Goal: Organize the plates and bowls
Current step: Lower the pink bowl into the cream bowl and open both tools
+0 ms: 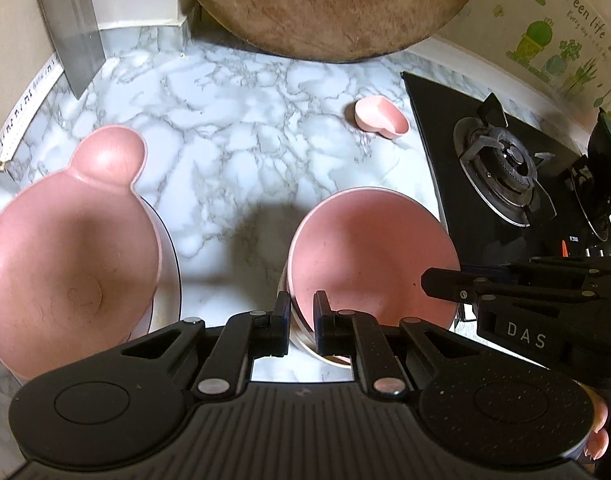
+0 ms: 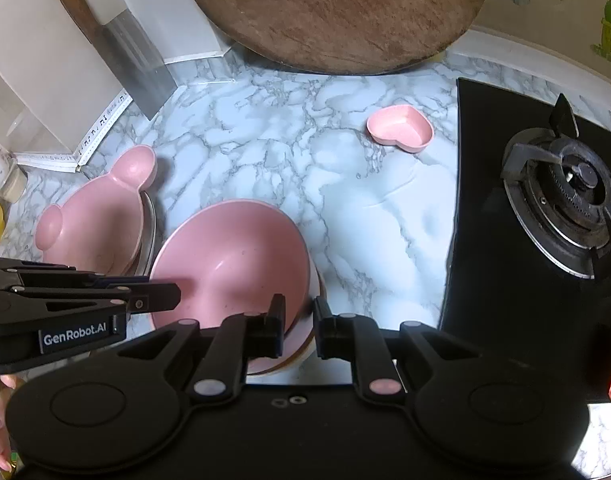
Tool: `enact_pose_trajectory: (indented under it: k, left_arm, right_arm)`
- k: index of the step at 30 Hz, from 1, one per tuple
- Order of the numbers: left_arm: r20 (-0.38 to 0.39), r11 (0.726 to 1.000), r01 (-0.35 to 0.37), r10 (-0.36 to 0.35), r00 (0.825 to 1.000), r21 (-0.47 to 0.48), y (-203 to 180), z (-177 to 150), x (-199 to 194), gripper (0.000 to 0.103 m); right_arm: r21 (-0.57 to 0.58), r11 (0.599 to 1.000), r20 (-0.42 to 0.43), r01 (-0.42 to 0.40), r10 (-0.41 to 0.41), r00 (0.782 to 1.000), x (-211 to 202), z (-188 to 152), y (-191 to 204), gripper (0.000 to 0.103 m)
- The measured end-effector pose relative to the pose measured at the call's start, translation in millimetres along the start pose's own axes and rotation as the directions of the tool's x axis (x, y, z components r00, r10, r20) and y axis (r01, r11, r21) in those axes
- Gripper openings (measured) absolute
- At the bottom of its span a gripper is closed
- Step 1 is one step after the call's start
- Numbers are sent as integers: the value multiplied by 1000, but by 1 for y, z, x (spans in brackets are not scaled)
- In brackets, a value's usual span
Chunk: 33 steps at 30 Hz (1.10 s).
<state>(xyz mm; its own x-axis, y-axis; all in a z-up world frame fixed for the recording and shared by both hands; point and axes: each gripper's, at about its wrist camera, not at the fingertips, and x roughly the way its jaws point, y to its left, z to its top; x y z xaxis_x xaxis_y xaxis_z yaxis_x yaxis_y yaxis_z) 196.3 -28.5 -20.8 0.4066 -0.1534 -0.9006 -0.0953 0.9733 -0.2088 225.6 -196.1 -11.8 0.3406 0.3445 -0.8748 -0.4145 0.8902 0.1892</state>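
Observation:
A round pink bowl (image 1: 369, 256) tops a stack of bowls on the marble counter; it also shows in the right wrist view (image 2: 233, 256). My left gripper (image 1: 301, 312) is shut on its left rim. My right gripper (image 2: 299, 316) is shut on its right rim. A pink bear-shaped bowl (image 1: 65, 248) sits on a plate to the left, and it shows in the right wrist view (image 2: 101, 220). A small pink heart-shaped dish (image 1: 381, 116) lies farther back, also in the right wrist view (image 2: 399, 128).
A black gas hob (image 2: 545, 208) lies to the right. A round wooden board (image 2: 337, 12) leans on the back wall. A cleaver (image 2: 121, 60) leans at the back left. The marble counter (image 2: 365, 220) spreads between them.

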Motion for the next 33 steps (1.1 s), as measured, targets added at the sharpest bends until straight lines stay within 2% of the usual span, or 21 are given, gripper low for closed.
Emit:
enact_pose_trajectory:
  k: [25,33]
  left_arm:
    - [-7,1000,-21,21,1000,1,0,-2,11,11]
    - [-12,1000,-2,1,1000,-24,3,-3,12,11]
  right_arm:
    - [11,1000,-6,-28,28,1000,9,-4,-5,15]
    - [14,999,-5,-37,37,999,6,-3,-5,19]
